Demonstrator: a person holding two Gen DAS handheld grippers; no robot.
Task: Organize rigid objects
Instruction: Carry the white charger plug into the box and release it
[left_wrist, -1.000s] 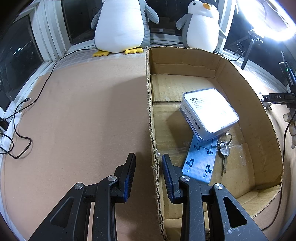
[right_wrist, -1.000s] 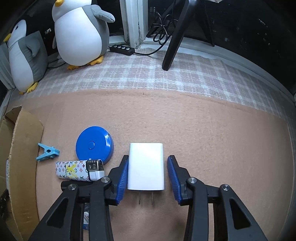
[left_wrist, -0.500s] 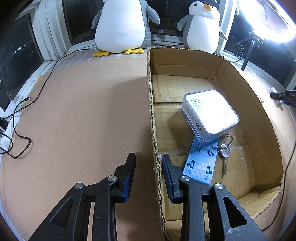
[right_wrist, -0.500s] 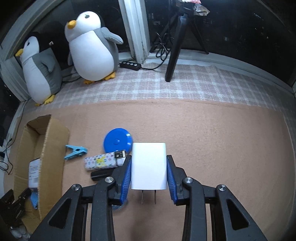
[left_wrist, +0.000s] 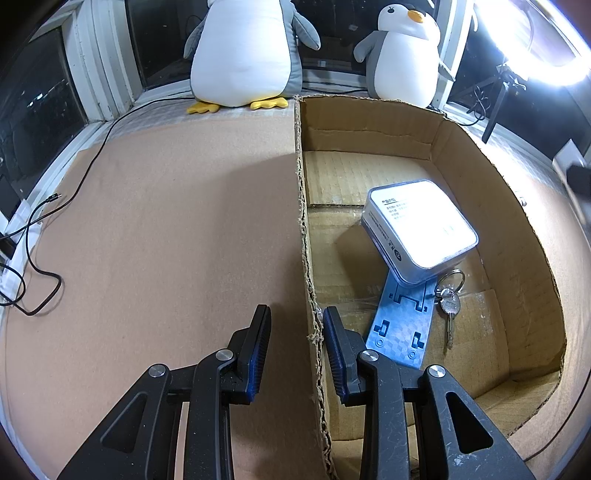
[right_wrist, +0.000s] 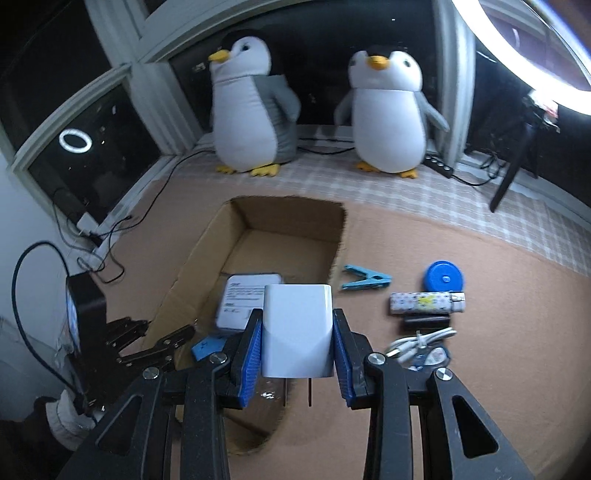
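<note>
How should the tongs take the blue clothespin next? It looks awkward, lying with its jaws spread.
Grip the clothespin across its narrow closed end, which points right, toward the blue disc. Come straight down from above: it lies flat on the mat, clear of the box wall. The spread jaws on the left look too wide and springy to pinch reliably. The right tongs must first drop the white charger.

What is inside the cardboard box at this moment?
The cardboard box holds a white case lying partly on a blue perforated plate, with keys on a ring beside them. Whatever lies under the case is hidden.
</note>
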